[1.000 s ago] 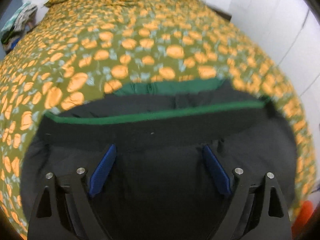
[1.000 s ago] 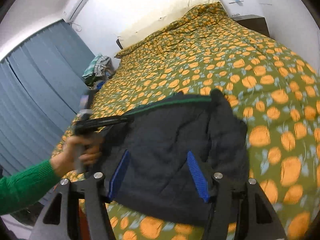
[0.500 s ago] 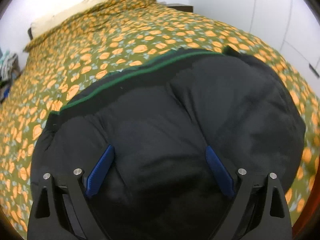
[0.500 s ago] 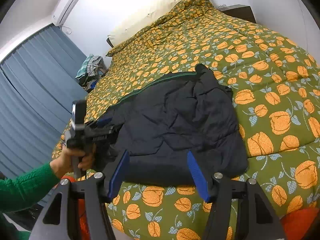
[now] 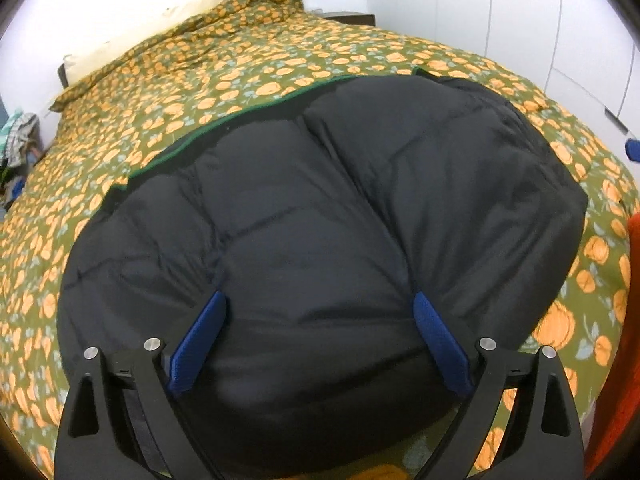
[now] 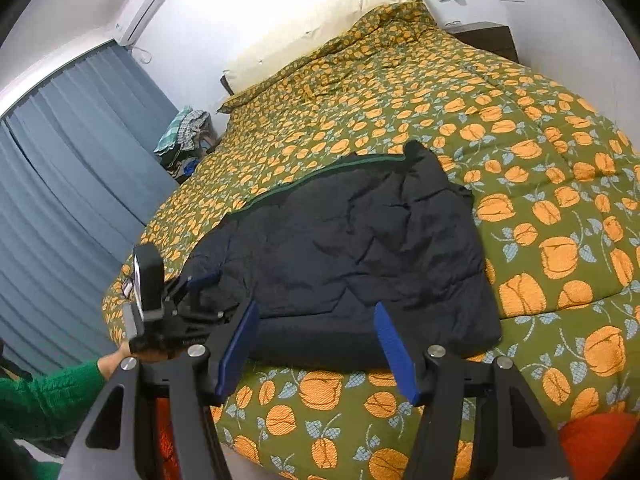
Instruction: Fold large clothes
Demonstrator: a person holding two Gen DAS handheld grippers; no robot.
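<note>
A black puffer jacket (image 5: 320, 220) with a green trim edge (image 5: 224, 120) lies folded on the bed near its front edge; it also shows in the right wrist view (image 6: 360, 248). My left gripper (image 5: 316, 312) is open, its blue pads astride the jacket's near-left part, low over it. In the right wrist view the left gripper (image 6: 200, 280) sits at the jacket's left end, held by a hand in a green sleeve. My right gripper (image 6: 316, 320) is open and empty, just off the jacket's front edge.
The bed (image 6: 540, 160) carries a green duvet with orange flowers. A pillow (image 6: 320, 12) lies at the head. Blue curtains (image 6: 60, 180) hang at the left, beside a heap of clothes (image 6: 184, 128). A nightstand (image 6: 488, 36) and white wardrobe doors (image 5: 560, 20) stand at the right.
Both grippers pulled back toward the bed's front edge. The jacket's top layer came down flat, hiding its green lining. The right gripper now stands off the jacket.
</note>
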